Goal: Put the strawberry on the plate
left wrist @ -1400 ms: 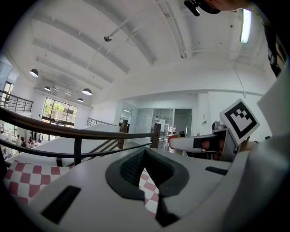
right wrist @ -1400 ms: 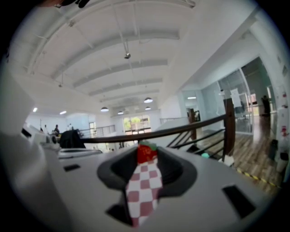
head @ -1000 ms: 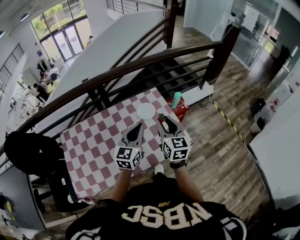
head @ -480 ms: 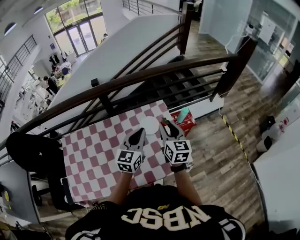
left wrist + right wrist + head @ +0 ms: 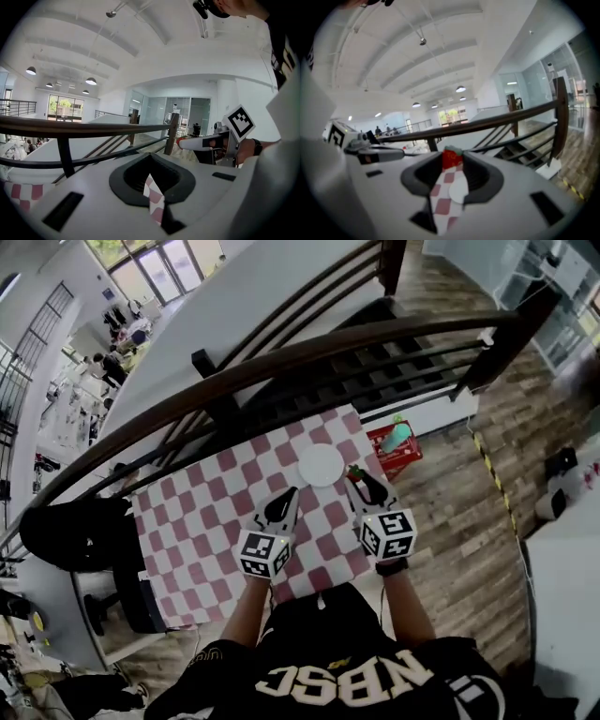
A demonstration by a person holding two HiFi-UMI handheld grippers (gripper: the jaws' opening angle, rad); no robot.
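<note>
A white plate (image 5: 321, 465) lies on the far part of the red-and-white checked table (image 5: 202, 521). My right gripper (image 5: 356, 478) is shut on the red strawberry (image 5: 353, 472), holding it just right of the plate's rim and above the cloth. In the right gripper view the strawberry (image 5: 451, 158) sits between the tips of the right gripper (image 5: 452, 155), with the plate (image 5: 459, 190) showing below through the gap. My left gripper (image 5: 288, 493) hovers near the plate's front left, shut and holding nothing. Only a thin strip of cloth shows between the jaws of the left gripper (image 5: 150, 158).
A dark wooden railing (image 5: 281, 362) curves behind the table, with stairs beyond it. A red crate with a teal bottle (image 5: 396, 439) stands on the floor right of the table. A black chair (image 5: 75, 531) is at the table's left.
The head view has swung, so the table sits more to the right in the picture. Both grippers keep about the same place beside the plate. The strawberry stays in the right gripper.
</note>
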